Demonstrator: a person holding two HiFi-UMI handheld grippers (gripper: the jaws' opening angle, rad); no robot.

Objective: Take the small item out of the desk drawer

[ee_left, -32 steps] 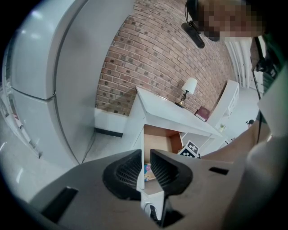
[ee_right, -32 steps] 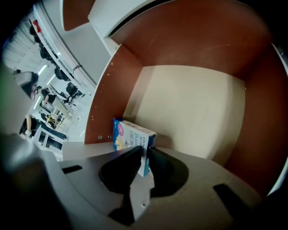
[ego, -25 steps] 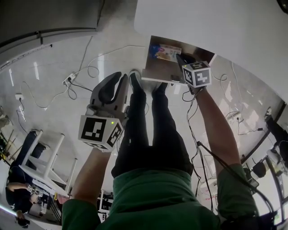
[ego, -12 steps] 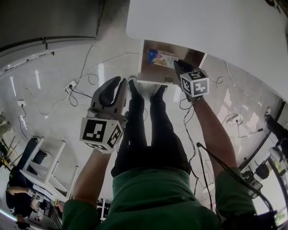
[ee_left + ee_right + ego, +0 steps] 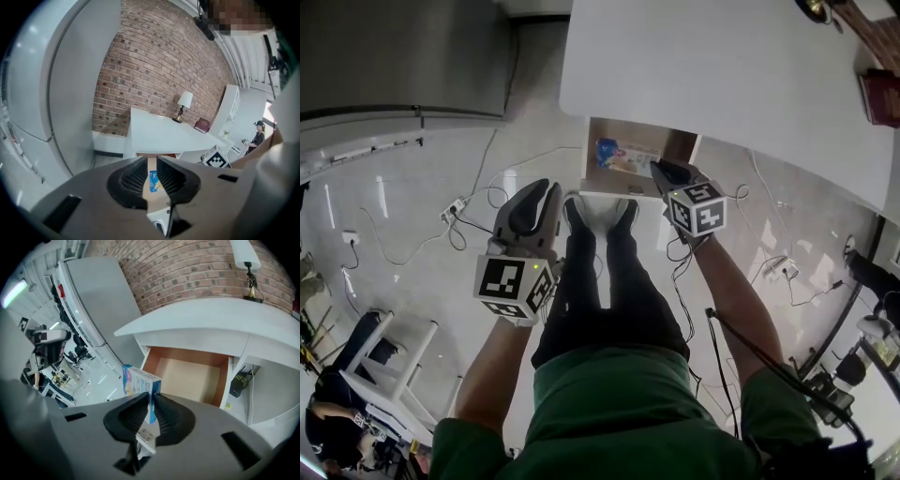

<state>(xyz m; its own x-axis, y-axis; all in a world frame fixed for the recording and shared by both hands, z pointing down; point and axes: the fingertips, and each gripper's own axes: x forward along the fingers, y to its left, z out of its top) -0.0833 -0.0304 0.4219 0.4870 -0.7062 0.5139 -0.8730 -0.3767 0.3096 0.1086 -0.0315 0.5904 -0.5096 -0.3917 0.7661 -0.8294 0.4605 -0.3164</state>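
Right gripper (image 5: 151,405): black ribbed fingers (image 5: 174,420) pinching the small blue-and-white cardboard box (image 5: 139,380) by its lower edge. The box stands upright between the pads, and its top sticks out above them.

Box position relative to the open wood-lined desk drawer (image 5: 191,376): in the right gripper view it sits over the drawer's front-left corner, partly past the left wall. The drawer floor behind it is bare. In the head view the box (image 5: 623,157) overlaps the drawer (image 5: 592,141) opening, and the right gripper (image 5: 661,172) reaches in from the drawer's front-right. I can't tell whether the box is fully clear of the rim.

Left gripper (image 5: 539,187): off to the drawer's front-left, over the floor and apart from it. In the left gripper view its fingers (image 5: 131,180) stand slightly apart with a narrow slot between them. Nothing is in the slot; the box (image 5: 153,181) only shows through it, far off inside the drawer.

The drawer hangs under the near edge of the white desk top (image 5: 722,75) and is pulled out towards the person's black-trousered legs (image 5: 609,281), with its white front panel just ahead of the shoes.
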